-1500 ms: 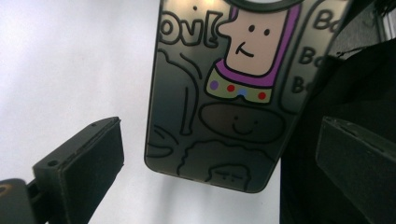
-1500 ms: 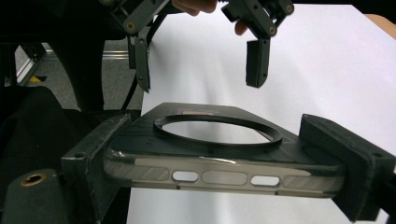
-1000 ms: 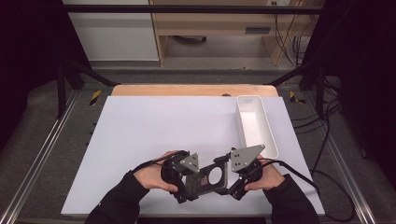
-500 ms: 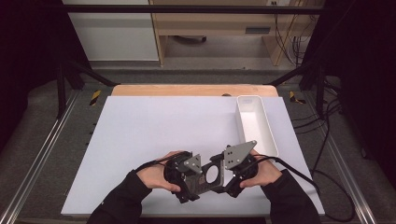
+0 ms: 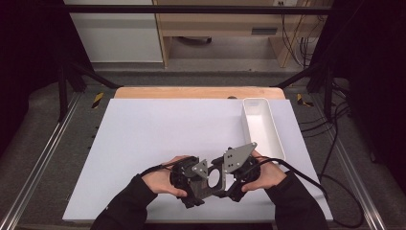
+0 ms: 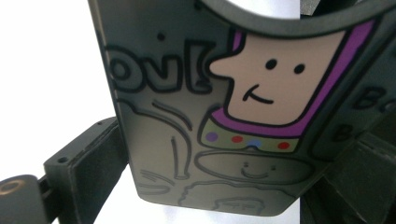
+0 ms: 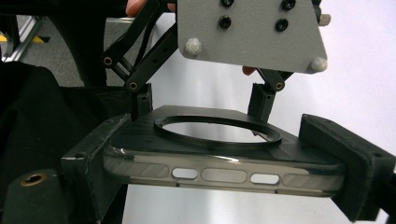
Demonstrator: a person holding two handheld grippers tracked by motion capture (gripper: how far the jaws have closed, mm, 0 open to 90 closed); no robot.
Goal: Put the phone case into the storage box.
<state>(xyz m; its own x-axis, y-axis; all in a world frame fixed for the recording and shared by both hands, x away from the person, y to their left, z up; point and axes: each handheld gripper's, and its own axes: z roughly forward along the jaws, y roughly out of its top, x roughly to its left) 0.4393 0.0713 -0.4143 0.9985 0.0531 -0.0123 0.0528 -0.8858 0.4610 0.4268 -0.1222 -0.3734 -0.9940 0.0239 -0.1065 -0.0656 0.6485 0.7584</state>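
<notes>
Now both grippers, left [image 5: 191, 184] and right [image 5: 234, 179], pinch the phone case [image 5: 212, 179] between them, well short of the tray [image 5: 261, 127].

Phone case [image 7: 219, 161] between hand-held gripper [image 7: 224, 163] jaws

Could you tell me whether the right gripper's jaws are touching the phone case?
Touching. In the right gripper view, the right gripper has one black jaw pressed against each end of the phone case, with no gap visible.
</notes>
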